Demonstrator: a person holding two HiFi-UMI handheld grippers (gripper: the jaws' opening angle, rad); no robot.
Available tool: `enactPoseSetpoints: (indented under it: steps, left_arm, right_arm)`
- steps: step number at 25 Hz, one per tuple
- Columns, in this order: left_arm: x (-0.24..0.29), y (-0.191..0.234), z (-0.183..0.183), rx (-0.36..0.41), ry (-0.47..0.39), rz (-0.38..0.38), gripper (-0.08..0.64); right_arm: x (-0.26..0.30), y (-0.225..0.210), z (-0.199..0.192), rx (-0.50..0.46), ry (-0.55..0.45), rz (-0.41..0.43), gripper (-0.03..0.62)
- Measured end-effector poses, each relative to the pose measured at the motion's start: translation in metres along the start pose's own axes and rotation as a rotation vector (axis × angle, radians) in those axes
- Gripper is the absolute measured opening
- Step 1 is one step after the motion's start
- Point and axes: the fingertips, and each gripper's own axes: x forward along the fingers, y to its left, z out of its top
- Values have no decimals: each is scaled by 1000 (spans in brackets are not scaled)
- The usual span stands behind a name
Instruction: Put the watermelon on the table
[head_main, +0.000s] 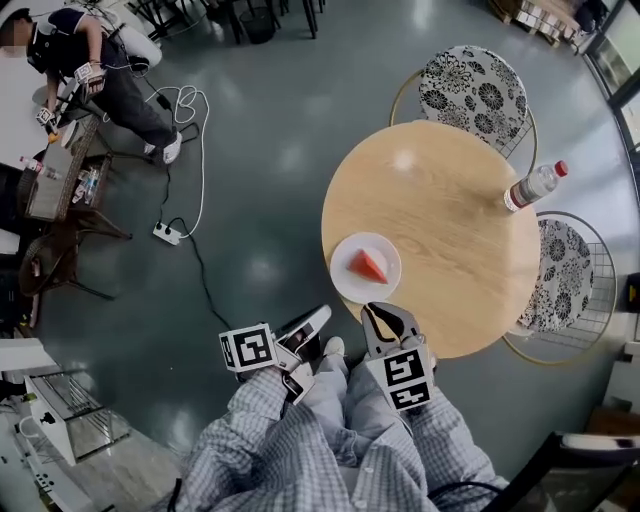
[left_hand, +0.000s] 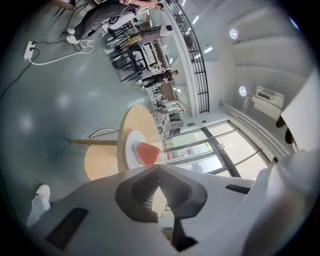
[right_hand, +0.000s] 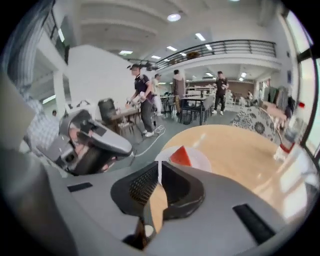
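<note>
1. One watermelon wedge (head_main: 367, 266), red, resting on a white plate (head_main: 345, 287) at the near edge of the round wooden bench (head_main: 440, 200).
2. Just beside the plate's near rim: right claw (head_main: 385, 312), over the bench edge, pointed toward the wedge yet clear of it; jaws together at the tips, gripping nothing.
3. Left of the plate, off the bench and above the floor: left claw (head_main: 320, 318), near the wedge but apart from it; jaws closed, empty.
4. Below both claws: knees in checked trousers (head_main: 330, 440).
5. At the bench's right edge, well apart from the plate: clear bottle (head_main: 533, 186) with a red cap, standing.
6. Beyond the bench: one flowered chair (head_main: 473, 88); at its right side, a second chair (head_main: 563, 275).
7. Further left on the grey floor: white power strip (head_main: 166, 234) with its cable.
</note>
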Motion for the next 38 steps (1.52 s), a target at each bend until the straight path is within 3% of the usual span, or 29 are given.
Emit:
enactPoseSetpoints:
  steps: [4, 10, 17, 24, 38]
  left_arm:
    - [1, -35, 2, 101, -2, -51, 6]
    - [7, -88, 7, 218, -11, -126, 7]
    - [11, -147, 22, 416, -37, -185, 6]
    - [13, -188, 30, 714, -108, -187, 7]
    - [-9, -187, 45, 732, -161, -152, 6]
  right_arm:
    - [-42, -21, 11, 226, -115, 4, 8]
    - [-94, -45, 33, 356, -244, -27, 6]
    - [-134, -64, 82, 378, -422, -75, 6]
    - [-152, -72, 107, 345, -497, -82, 6]
    - [-147, -80, 109, 317, -483, -130, 6]
